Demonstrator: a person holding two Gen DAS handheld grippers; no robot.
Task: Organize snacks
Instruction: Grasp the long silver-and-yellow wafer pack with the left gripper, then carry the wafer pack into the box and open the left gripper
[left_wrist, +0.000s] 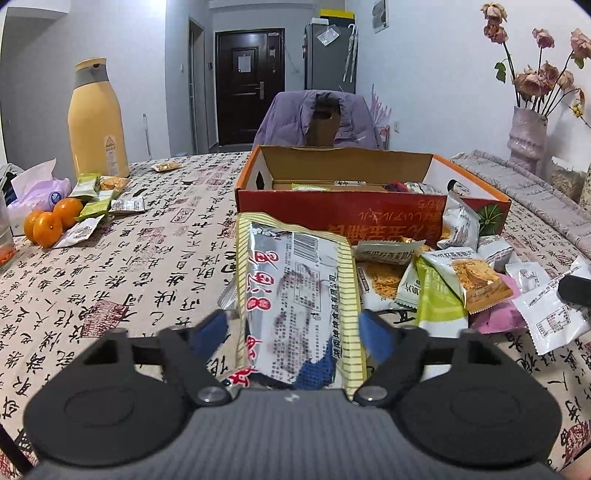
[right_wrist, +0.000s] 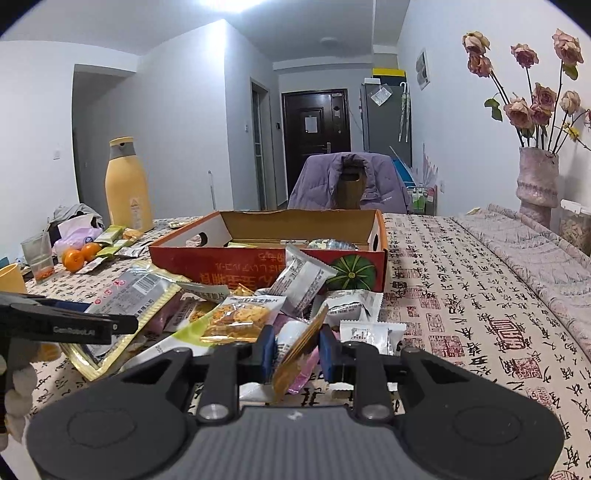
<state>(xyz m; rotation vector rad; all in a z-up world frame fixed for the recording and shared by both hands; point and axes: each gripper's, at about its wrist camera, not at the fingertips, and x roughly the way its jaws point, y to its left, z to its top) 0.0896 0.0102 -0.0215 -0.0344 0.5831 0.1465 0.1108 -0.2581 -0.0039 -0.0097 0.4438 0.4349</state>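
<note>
A long silver packet with yellow striped edges (left_wrist: 295, 295) lies lengthwise between the fingers of my left gripper (left_wrist: 295, 321). The right blue pad touches its edge and the left pad stands a sliver off, so the gripper is open around it. The same packet (right_wrist: 133, 291) shows in the right wrist view, with a left finger (right_wrist: 74, 321) across it. My right gripper (right_wrist: 297, 354) is shut on a small silver and orange snack packet (right_wrist: 295, 347), held edge-on. Loose small packets (left_wrist: 461, 280) (right_wrist: 240, 317) are heaped before the open orange cardboard box (left_wrist: 332, 214) (right_wrist: 240, 262), which holds a few packets.
A yellow bottle (left_wrist: 98, 122), oranges (left_wrist: 51, 221) and more small packets (left_wrist: 99, 195) sit at the far left of the patterned tablecloth. A vase of dried roses (right_wrist: 537, 184) stands at the far right. Behind the box is a chair draped with a purple jacket (left_wrist: 317, 118).
</note>
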